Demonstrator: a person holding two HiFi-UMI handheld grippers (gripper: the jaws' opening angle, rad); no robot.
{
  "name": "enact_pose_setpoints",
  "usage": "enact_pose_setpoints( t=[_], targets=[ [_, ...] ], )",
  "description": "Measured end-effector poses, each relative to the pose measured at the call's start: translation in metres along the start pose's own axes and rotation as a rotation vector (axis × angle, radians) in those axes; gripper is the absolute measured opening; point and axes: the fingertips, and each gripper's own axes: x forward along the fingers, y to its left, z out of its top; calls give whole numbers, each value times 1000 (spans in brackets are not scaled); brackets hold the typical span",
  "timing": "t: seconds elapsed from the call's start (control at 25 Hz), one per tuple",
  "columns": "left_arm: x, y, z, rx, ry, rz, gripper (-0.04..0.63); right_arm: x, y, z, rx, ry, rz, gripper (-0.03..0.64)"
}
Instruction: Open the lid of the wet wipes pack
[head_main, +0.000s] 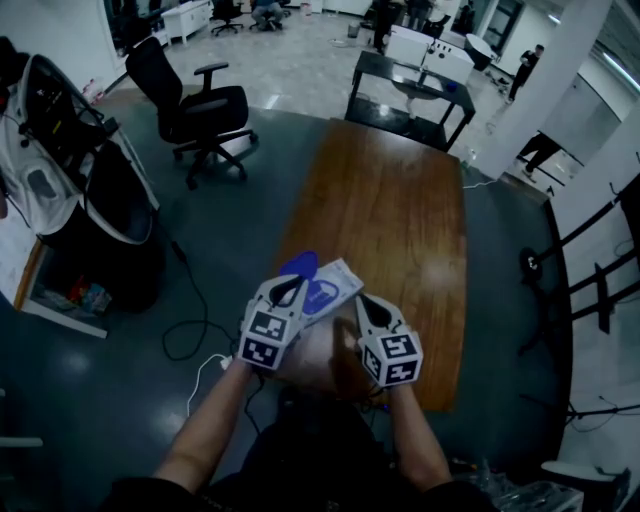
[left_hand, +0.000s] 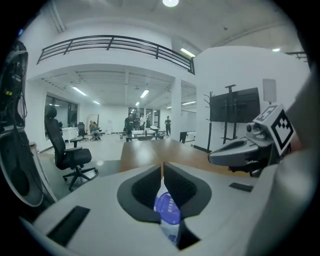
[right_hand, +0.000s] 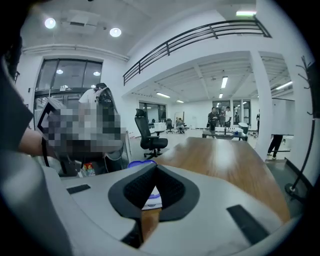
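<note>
Over the near end of the wooden table (head_main: 392, 200), the left gripper (head_main: 294, 290) clamps the wet wipes pack (head_main: 336, 284) on one side, the right gripper (head_main: 363, 303) closes on its opposite edge, and the blue lid (head_main: 300, 264) stands open beyond.

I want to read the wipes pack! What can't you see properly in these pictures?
- Print on the wet wipes pack: too small and blurred in the head view; squeezed between the jaws of the left gripper in its view.
- Blue lid: right gripper view, mostly behind a jaw.
</note>
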Motion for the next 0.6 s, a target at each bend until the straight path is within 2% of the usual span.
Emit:
enact_pose_setpoints(
  t=[0.16,0.32,0.48,0.6],
  targets=[
    [-18,-27,5,-15,-26,-48,8,-34,13,27,6,-78,-22,11],
    [-28,-56,10,-65,-27,-97,6,-67,9,43,25,-150,-40,11],
    [-38,-82,7,-51,-3,-89,6,-98,6,40,47,-192,-26,11],
    [-50,-109,13,-52,-17,-82,6,-126,4,40,42,-222,-1,11]
  ],
)
